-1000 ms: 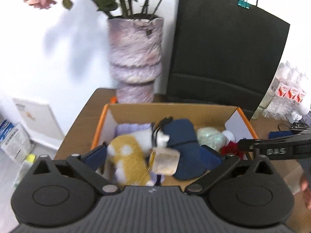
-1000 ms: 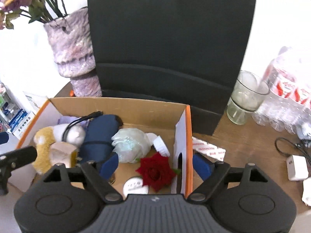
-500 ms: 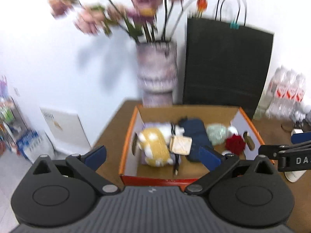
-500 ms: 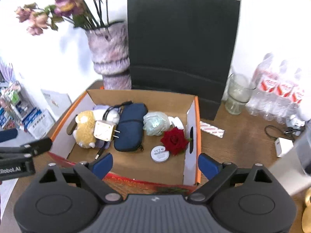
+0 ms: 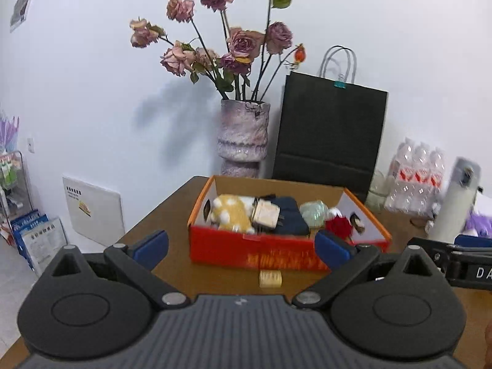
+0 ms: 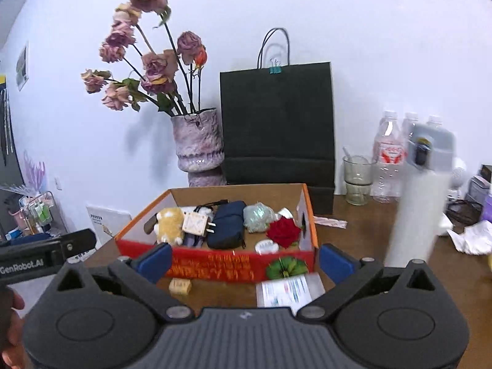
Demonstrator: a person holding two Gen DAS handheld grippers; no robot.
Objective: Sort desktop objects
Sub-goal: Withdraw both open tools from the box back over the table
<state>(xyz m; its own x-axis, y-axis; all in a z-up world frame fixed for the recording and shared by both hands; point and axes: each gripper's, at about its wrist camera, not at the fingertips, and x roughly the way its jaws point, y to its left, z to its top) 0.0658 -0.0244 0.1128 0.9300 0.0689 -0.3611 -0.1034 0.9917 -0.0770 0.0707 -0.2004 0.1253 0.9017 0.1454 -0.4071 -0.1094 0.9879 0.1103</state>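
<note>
The left gripper [image 5: 241, 244] is spread wide and holds nothing, its blue pads [image 5: 152, 244] set well apart above the wooden table [image 5: 160, 215]. The right gripper [image 6: 244, 256] is likewise spread wide and empty.

Ahead of both grippers sits an open cardboard box [image 6: 215, 266] with a red front and orange rim. Inside it, seen past the right gripper's pads, lie a yellow plush toy [image 6: 169, 224], a beige charger plug [image 6: 195, 224] resting against it, a dark blue pouch [image 6: 226, 229] in the middle, a pale green bundle [image 6: 258, 215] behind, a red rose [image 6: 283, 232] toward the right wall, and a small white round case [image 6: 267, 247] at the front.

Between the right gripper and the box front lie a small tan block [image 6: 180, 286] and a clear flat packet [image 6: 289, 290]. Beyond the box stand a vase [image 6: 198, 147] of dried roses and a black paper bag [image 6: 278, 126]. To the right of the right gripper are a glass [image 6: 358, 180] and water bottles [image 6: 389, 160].
</note>
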